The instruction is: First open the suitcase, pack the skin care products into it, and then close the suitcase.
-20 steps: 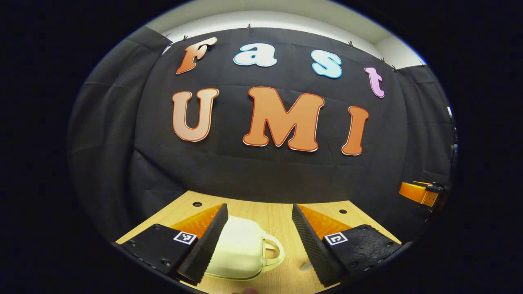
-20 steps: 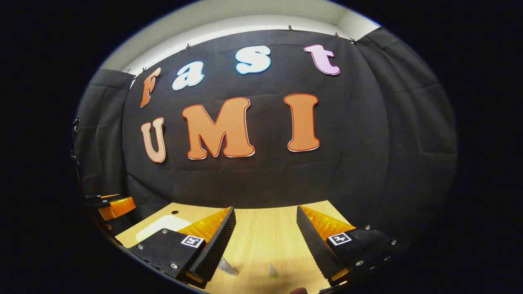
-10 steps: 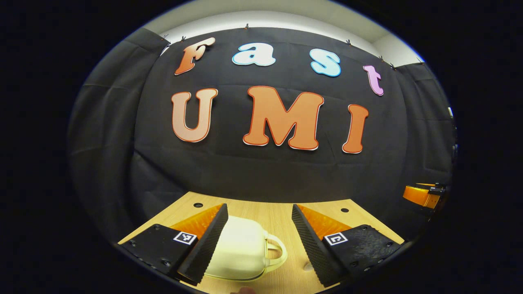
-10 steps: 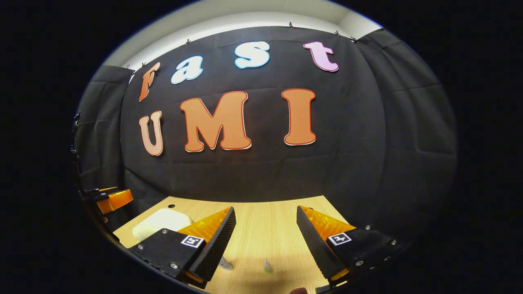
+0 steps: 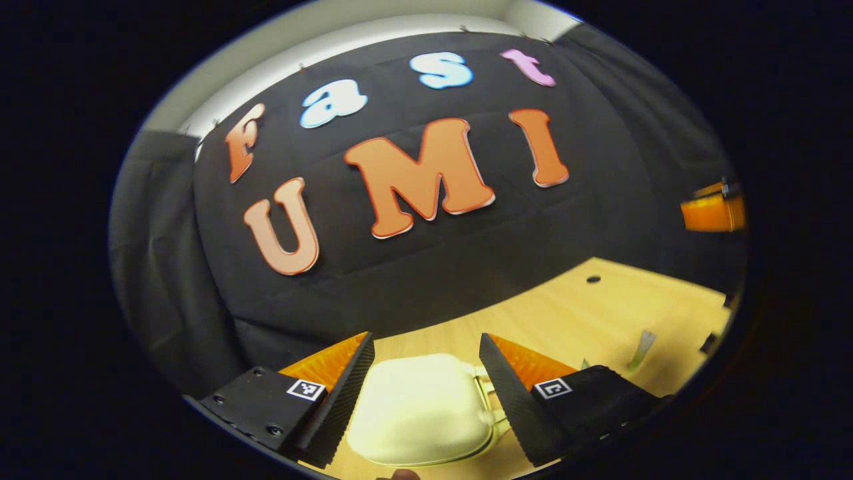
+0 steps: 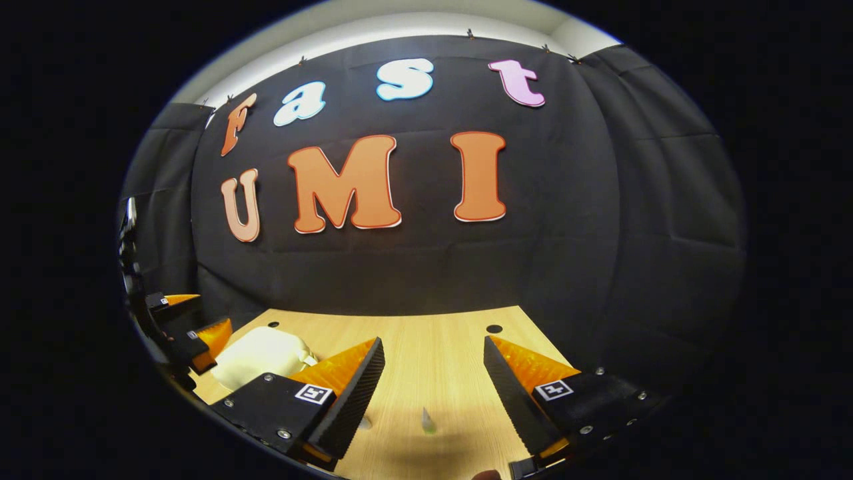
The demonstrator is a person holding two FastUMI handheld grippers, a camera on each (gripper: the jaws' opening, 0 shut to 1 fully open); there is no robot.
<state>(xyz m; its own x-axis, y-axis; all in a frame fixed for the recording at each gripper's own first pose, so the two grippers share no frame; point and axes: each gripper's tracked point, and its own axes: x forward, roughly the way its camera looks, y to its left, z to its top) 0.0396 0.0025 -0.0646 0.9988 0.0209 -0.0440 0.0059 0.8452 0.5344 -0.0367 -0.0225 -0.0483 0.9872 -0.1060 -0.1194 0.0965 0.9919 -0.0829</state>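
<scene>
We see both views from low over the wooden table (image 6: 426,347), facing the booth's cloth wall. The left gripper view sits tilted, close above the cream suitcase (image 5: 420,417); the right gripper view shares that suitcase (image 6: 260,353), farther off.

The suitcase's (image 5: 416,417) near edge is cut off; small items (image 6: 428,421) are too tiny to identify.

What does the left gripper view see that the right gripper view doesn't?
Left gripper view: the handle of the suitcase up close, between the open left tongs, and the right tongs far off at the edge. Right gripper view: the left tongs from outside, beside the suitcase. Both: the closed cream suitcase, a small tube and the wooden table.
</scene>
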